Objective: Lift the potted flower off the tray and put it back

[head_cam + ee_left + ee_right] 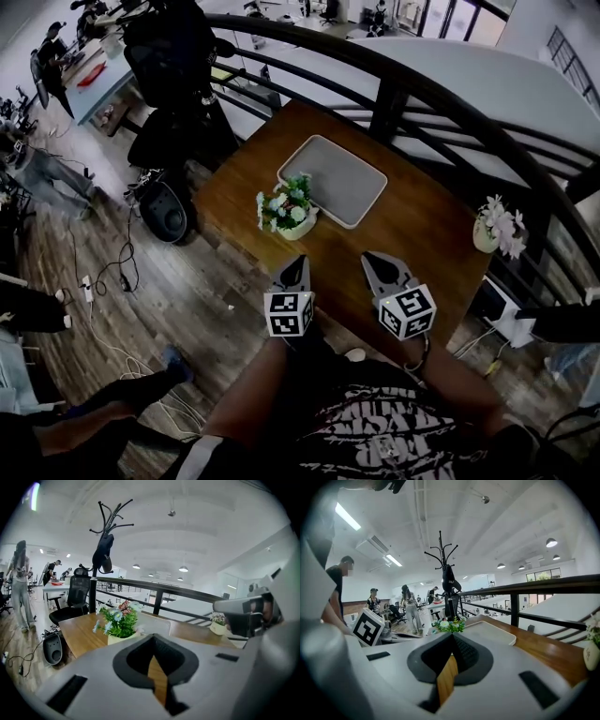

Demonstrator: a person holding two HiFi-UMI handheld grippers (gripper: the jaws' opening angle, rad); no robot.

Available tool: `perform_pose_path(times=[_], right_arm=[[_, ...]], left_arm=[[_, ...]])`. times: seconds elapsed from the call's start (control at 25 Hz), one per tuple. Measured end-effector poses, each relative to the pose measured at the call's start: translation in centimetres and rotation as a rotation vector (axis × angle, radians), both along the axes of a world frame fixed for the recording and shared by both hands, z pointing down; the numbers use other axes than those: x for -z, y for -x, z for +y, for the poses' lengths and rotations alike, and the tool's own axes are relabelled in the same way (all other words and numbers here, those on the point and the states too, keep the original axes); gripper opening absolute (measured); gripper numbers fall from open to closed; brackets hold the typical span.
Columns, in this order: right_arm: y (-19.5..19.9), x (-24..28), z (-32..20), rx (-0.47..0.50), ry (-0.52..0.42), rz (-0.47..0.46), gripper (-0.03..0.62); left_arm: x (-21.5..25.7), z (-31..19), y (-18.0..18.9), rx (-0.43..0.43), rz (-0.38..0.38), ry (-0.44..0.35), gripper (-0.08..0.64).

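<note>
The potted flower [287, 208], a cream pot with white and blue blooms, stands on the wooden table [412, 234] against the near left corner of the grey tray [337, 178]. The tray holds nothing. Both grippers hover over the table's near edge, short of the pot and apart from it. My left gripper [295, 270] is shut with nothing in it, and the pot [119, 624] shows ahead of it, slightly left. My right gripper [379, 264] also looks shut and holds nothing. Over its jaws I see the flower [449, 625] and the tray [493, 633].
A second flower pot [497, 228] sits at the table's right edge by the black railing [441, 103]. Past the table's far left corner are a black office chair [173, 75] and a coat rack [104, 536]. People stand around desks on the floor to the left.
</note>
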State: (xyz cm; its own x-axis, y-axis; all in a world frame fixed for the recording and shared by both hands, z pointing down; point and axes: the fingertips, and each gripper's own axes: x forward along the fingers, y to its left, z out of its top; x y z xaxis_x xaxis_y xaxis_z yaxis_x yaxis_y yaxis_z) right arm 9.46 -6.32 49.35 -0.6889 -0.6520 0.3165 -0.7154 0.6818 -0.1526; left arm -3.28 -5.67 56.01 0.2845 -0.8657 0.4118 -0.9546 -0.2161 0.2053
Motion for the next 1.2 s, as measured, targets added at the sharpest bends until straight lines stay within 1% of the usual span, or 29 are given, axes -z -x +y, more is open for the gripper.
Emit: perform_pose_path(times=[0.12, 0.24, 0.44, 0.56, 0.8, 0.92, 1.0, 1.04, 1.08, 1.16, 1.2], right_arm=[[-1.2, 0.0, 1.4, 0.007, 0.002, -0.011, -0.009], [-2.0, 0.0, 2.6, 0.012, 0.008, -0.027, -0.009], [-2.2, -0.3, 3.6, 0.023, 0.018, -0.054, -0.009], [-1.8, -0.4, 3.8, 0.025, 0.034, -0.068, -0.009], [0.2, -0.8, 2.8, 0.033, 0.033, -0.064, -0.009], [1.0, -1.6, 1.9, 0.035, 0.041, -0.046, -0.009], [1.3, -2.1, 1.3, 0.032, 0.054, -0.033, -0.009], [1.5, -2.3, 1.0, 0.029, 0.062, -0.027, -0.009], [1.6, -2.5, 0.8, 0.026, 0.069, -0.021, -0.009], [2.0, -2.8, 0.2, 0.019, 0.082, -0.009, -0.009], [2.2, -2.9, -0.2, 0.016, 0.086, -0.003, -0.009]], left_arm=[[0.1, 1.5, -0.8, 0.013, -0.004, -0.004, 0.008], [-0.3, 3.2, -1.5, 0.024, -0.003, 0.009, 0.008], [-0.9, 5.4, -2.0, 0.035, -0.015, 0.037, 0.008], [-0.9, 6.0, -1.3, 0.04, -0.032, 0.052, 0.008], [-1.6, 4.0, 0.7, 0.039, -0.034, 0.054, 0.008], [-2.1, 2.1, 1.4, 0.027, -0.042, 0.032, 0.008], [-2.4, 0.6, 1.9, 0.003, -0.073, 0.0, 0.008], [-2.7, 0.0, 1.9, -0.025, -0.096, -0.013, 0.012], [-3.1, -0.6, 1.8, -0.063, -0.112, -0.02, 0.066], [-4.1, -1.6, 1.4, -0.136, -0.11, -0.008, 0.196], [-4.8, -2.2, 1.5, -0.16, -0.104, 0.003, 0.221]])
